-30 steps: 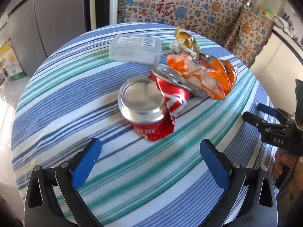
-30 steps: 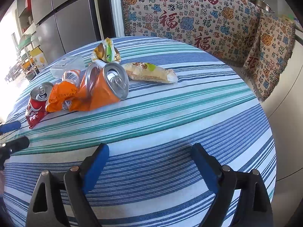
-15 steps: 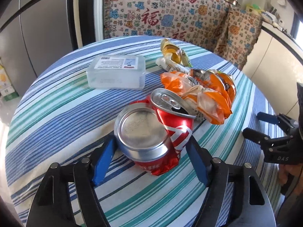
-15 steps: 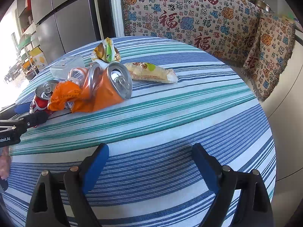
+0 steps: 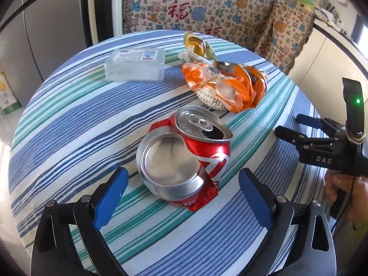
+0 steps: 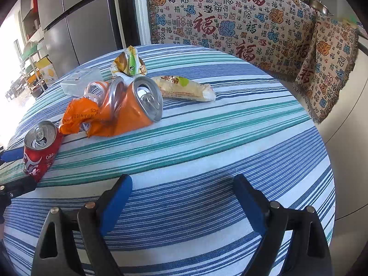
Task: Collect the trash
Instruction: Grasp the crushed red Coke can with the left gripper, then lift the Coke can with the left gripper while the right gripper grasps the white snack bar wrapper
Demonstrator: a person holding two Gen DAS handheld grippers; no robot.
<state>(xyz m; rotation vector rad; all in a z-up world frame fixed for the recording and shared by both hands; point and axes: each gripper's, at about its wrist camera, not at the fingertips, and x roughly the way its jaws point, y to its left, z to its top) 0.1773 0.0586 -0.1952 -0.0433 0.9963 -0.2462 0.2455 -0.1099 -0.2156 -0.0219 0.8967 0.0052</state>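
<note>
A crushed red cola can (image 5: 184, 158) lies on the striped round table (image 5: 69, 115), just ahead of and between the blue fingers of my open left gripper (image 5: 181, 184); the pads do not touch it. It also shows in the right wrist view (image 6: 40, 148). Behind it lie an orange wrapper (image 5: 225, 87), a crushed orange can (image 6: 135, 105), a yellow snack bag (image 5: 197, 46) and a pale snack packet (image 6: 184, 89). My right gripper (image 6: 182, 193) is open and empty over bare cloth near the table's edge; it also shows in the left wrist view (image 5: 296, 126).
A clear plastic box (image 5: 135, 65) sits at the far left of the table. A patterned sofa cover (image 6: 241, 23) runs behind the table, a grey fridge (image 6: 80, 23) stands at the left, and the table edge drops off at the right.
My left gripper has closed in on the red can over the second, now with its fingers on either side of the can's near end. The right gripper has barely moved.
</note>
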